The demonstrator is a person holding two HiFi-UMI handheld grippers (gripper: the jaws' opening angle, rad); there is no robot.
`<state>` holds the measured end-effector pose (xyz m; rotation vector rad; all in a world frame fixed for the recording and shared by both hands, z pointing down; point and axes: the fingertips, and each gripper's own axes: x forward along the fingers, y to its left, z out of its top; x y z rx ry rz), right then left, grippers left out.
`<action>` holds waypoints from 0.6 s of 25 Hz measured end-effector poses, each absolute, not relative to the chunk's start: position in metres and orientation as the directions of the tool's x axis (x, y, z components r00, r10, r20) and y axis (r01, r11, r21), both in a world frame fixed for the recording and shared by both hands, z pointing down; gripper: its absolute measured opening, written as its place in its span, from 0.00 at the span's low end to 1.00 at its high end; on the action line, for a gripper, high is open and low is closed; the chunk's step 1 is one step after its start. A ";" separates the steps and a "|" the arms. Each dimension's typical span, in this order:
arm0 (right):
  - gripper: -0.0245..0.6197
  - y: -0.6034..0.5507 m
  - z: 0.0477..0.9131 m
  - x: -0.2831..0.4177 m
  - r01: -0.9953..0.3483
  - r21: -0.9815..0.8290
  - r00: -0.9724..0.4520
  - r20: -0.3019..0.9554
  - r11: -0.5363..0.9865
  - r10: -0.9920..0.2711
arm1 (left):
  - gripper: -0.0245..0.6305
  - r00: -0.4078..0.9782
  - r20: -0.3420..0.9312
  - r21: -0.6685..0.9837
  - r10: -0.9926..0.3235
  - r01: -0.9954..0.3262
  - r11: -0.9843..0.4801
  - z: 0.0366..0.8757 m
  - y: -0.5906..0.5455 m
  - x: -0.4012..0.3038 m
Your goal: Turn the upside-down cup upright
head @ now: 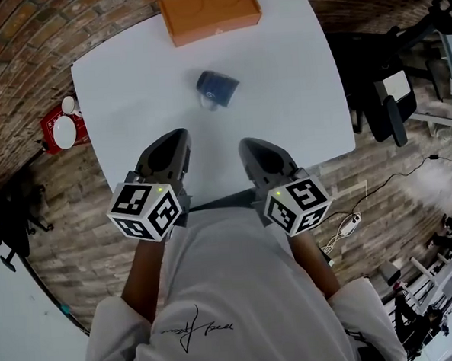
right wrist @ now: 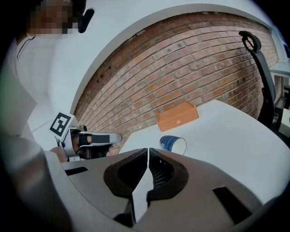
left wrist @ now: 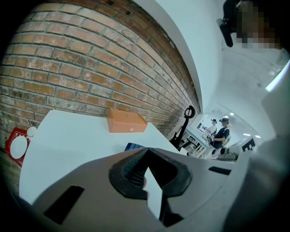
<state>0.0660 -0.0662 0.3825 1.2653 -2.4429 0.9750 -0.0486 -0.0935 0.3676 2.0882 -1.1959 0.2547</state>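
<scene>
Table (head: pixel 291 126) by brick wall (left wrist: pixel 68 68) holds one cup (head: pixel 217 89), one orange box (head: pixel 210 13); your left hand-held gripper (left wrist: pixel 147 154) and right hand-held gripper (right wrist: pixel 148 150) sit closed, empty.

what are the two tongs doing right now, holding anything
left tongs: shut, holding nothing.
right tongs: shut, holding nothing; the cup lies ahead, untouched.

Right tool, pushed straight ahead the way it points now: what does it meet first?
Probably the blue cup, which sits just right of the line of the right tool; depth is unclear.
</scene>
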 end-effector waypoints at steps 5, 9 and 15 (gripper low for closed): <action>0.07 -0.077 0.383 0.063 -0.796 -0.431 -0.601 0.474 0.426 -0.643 | 0.05 0.547 0.487 0.478 -0.681 -0.819 -0.317 0.372 -0.105 -0.052; 0.07 -0.083 0.388 0.060 -0.794 -0.444 -0.603 0.485 0.415 -0.633 | 0.05 0.543 0.493 0.478 -0.679 -0.822 -0.310 0.377 -0.114 -0.058; 0.07 -0.090 0.399 0.056 -0.792 -0.460 -0.605 0.505 0.401 -0.615 | 0.05 0.543 0.509 0.481 -0.668 -0.823 -0.303 0.386 -0.124 -0.062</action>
